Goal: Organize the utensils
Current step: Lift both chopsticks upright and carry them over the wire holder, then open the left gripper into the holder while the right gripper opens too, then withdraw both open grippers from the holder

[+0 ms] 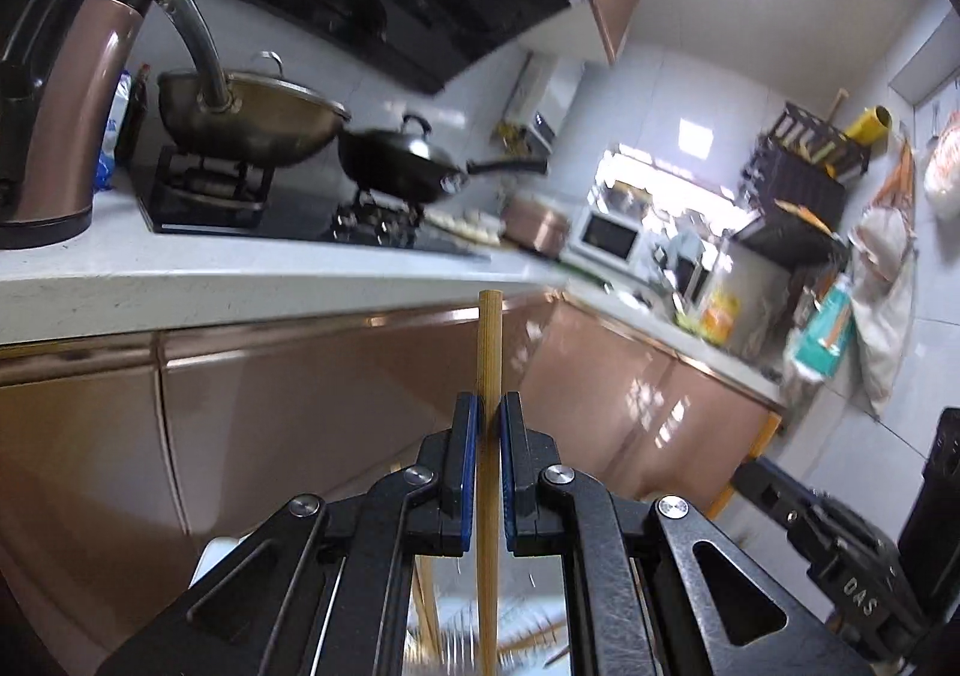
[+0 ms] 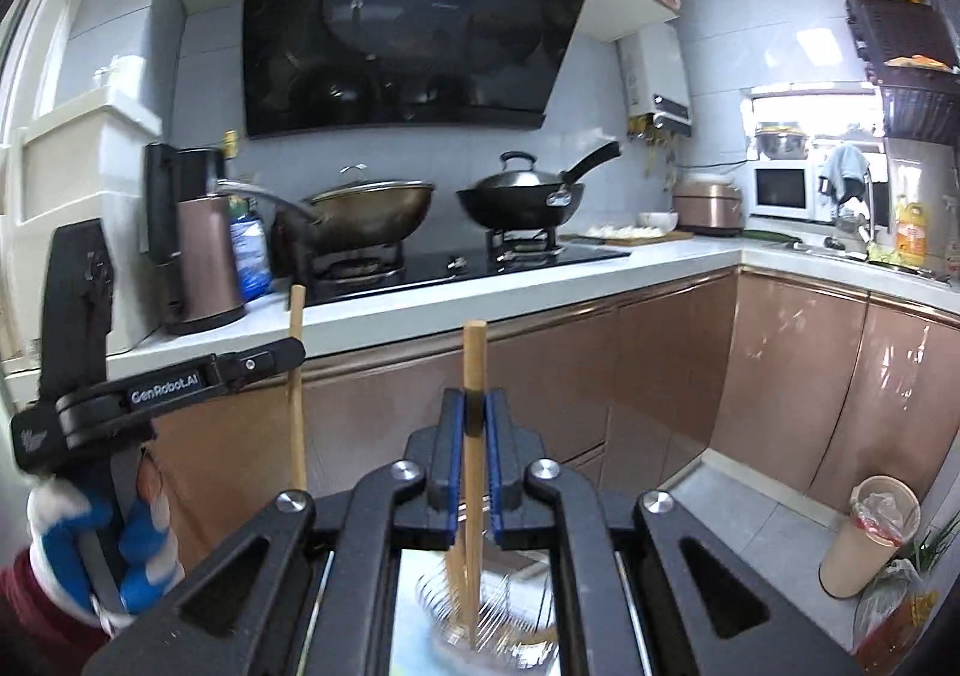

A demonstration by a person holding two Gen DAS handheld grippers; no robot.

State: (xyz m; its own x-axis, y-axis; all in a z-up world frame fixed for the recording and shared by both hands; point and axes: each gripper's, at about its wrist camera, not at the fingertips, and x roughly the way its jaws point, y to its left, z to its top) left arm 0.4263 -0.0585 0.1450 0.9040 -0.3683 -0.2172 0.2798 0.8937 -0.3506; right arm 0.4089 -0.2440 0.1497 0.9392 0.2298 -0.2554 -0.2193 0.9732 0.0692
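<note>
We work in front of the white counter point(image 2: 540, 286), and every place here is given against it.

Left gripper point(image 1: 489, 406): jaws almost fully closed, blue pads pinching a wooden chopstick point(image 1: 489, 352). The stick stands upright; in the left wrist view its blunt top end reaches about the counter's front edge, and its lower end runs down out of frame between the fingers.

Right gripper point(image 2: 474, 406): likewise nearly shut on a second wooden chopstick point(image 2: 474, 358), also upright, its top showing just below the counter's front edge in the right wrist view. Below it lies a blurred wire basket point(image 2: 480, 610); we cannot tell what it holds.

In the right wrist view the left gripper sits to the left, held by a gloved hand point(image 2: 114, 544), the two sticks apart with clear air between them.

On the counter: a tall bronze kettle point(image 2: 204, 256) near the left end, then a hob with a lidded wok point(image 2: 372, 205) and a black pan point(image 2: 519, 202). The counter edge runs unbroken to the right corner. Bronze cabinet doors point(image 2: 660, 364) stand beneath it, behind both sticks. A lined bin point(image 2: 870, 532) stands on the floor under the right corner.
</note>
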